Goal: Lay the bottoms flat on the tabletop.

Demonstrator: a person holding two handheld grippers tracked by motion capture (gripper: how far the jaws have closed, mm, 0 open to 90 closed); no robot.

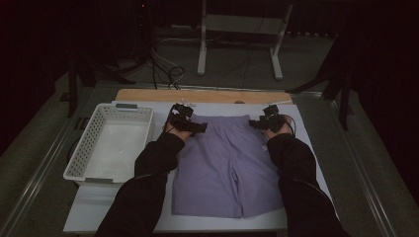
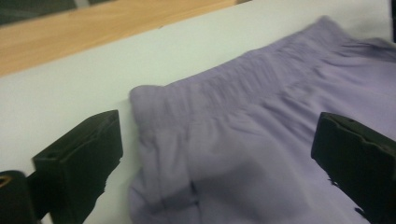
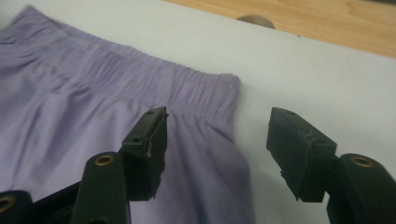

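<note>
A pair of lilac shorts (image 1: pixel 227 163) lies flat on a white board (image 1: pixel 118 210), with the elastic waistband at the far end. My left gripper (image 1: pixel 200 127) is at the waistband's left corner; its jaws (image 2: pixel 217 130) stand wide open, one over the bare board and one over the cloth (image 2: pixel 261 140). My right gripper (image 1: pixel 254 123) is at the right corner. Its jaws (image 3: pixel 218 123) stand apart astride the corner of the shorts (image 3: pixel 70 93), and the pads do not press on the fabric. Dark sleeves cover both forearms.
A white perforated basket (image 1: pixel 79 158) stands empty on the board to the left of the shorts. A wooden table edge (image 1: pixel 197 95) runs beyond the waistband. Cables and a metal stand (image 1: pixel 237 24) lie on the dark floor behind.
</note>
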